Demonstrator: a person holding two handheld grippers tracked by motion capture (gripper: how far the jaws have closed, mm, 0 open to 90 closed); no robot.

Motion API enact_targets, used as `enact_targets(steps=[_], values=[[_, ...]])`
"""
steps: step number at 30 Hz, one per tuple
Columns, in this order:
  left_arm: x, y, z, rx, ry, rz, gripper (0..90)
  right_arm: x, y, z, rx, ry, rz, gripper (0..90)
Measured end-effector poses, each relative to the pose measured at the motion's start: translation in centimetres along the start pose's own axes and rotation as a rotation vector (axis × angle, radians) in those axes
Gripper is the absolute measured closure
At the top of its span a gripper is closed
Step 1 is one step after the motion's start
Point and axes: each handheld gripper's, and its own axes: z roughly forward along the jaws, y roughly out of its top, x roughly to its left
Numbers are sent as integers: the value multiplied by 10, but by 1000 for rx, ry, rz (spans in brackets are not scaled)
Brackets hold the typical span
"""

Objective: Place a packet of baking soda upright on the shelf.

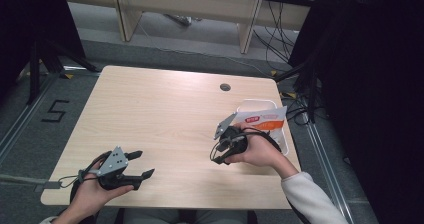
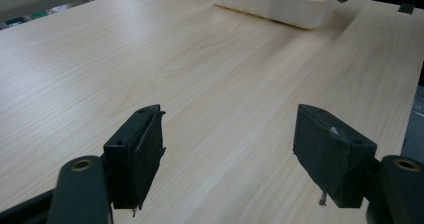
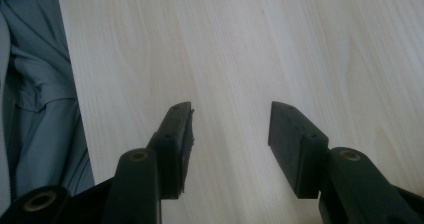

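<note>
1. High view: pale wood-grain table (image 1: pixel 165 129) on a grey floor, dark curtains at both sides, a floor mark shaped like a 5 off the left edge, a round cable hole (image 1: pixel 225 87) near the far edge. Left gripper (image 1: pixel 141 165) held low at the near left corner, jaws spread wide, nothing between them. Right gripper (image 1: pixel 218 153) held in the right hand (image 1: pixel 260 151) near the right edge, pointed back toward the person; jaws hard to read from above. White tray (image 1: pixel 256 104) at the right edge, just beyond that hand, with a white-and-orange packet (image 1: pixel 262 118) lying in it, one end sticking out over the rim.

2. Left gripper view: bare wood between two black pads (image 2: pixel 142 151) set far apart, gripping nothing. White tray (image 2: pixel 272 6) well ahead at the far end of the table (image 2: pixel 200 84).

3. Right gripper view: jaws parted moderately over bare table (image 3: pixel 235 44), holding nothing. Grey fabric (image 3: pixel 42 109) past the table edge at the left.
</note>
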Motion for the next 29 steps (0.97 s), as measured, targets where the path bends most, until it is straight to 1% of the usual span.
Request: enact_targets(steps=[1,2,3,5,6,7,8,10,11,12,13,14,15,16,17,18,20,22,25,27,29], values=[[0,0,0,1,1,0,274,-1,-3,3,-6,3,-19,528],[0,0,0,2,2,1,275,1,-5,5,-5,-1,-9,528],[0,0,0,2,2,2,274,2,-8,7,-11,1,17,529],[1,0,0,2,-3,21,275,3,-12,11,-26,5,19,527],[1,0,0,2,-3,21,275,4,-14,14,-27,-1,14,527],[0,0,1,2,-1,1,275,6,-15,16,-32,-1,22,527],[0,-1,0,4,0,-6,274,6,-17,18,-39,0,4,527],[1,0,0,6,-2,17,275,10,-20,20,-48,-4,29,525],[0,-1,1,4,-4,-8,274,11,-21,22,-63,-7,6,524],[0,-1,1,5,-5,-11,274,12,-23,23,-70,-8,11,522],[2,-1,1,12,-3,15,273,13,-25,25,-81,-13,6,522],[2,-1,1,12,-3,15,273,13,-25,25,-81,-13,6,522],[1,-2,1,17,-2,-7,273,15,-27,28,-89,-12,9,521],[1,-2,1,17,-5,-2,273,17,-29,30,-96,-9,12,520],[2,-2,1,17,-9,13,274,20,-31,37,-78,-2,8,510],[2,-2,1,17,-9,13,274,21,-32,39,-61,1,7,509],[2,-2,1,21,-16,7,273,21,-32,41,-55,-4,7,507],[3,-3,2,18,-23,3,273,21,-32,43,-51,1,9,506],[3,-3,2,19,-24,4,273,21,-33,45,-41,3,11,505],[2,-3,3,18,-22,-11,273,20,-33,46,-35,3,12,502],[2,-3,2,22,-17,-10,273,21,-34,45,-31,1,16,501]])
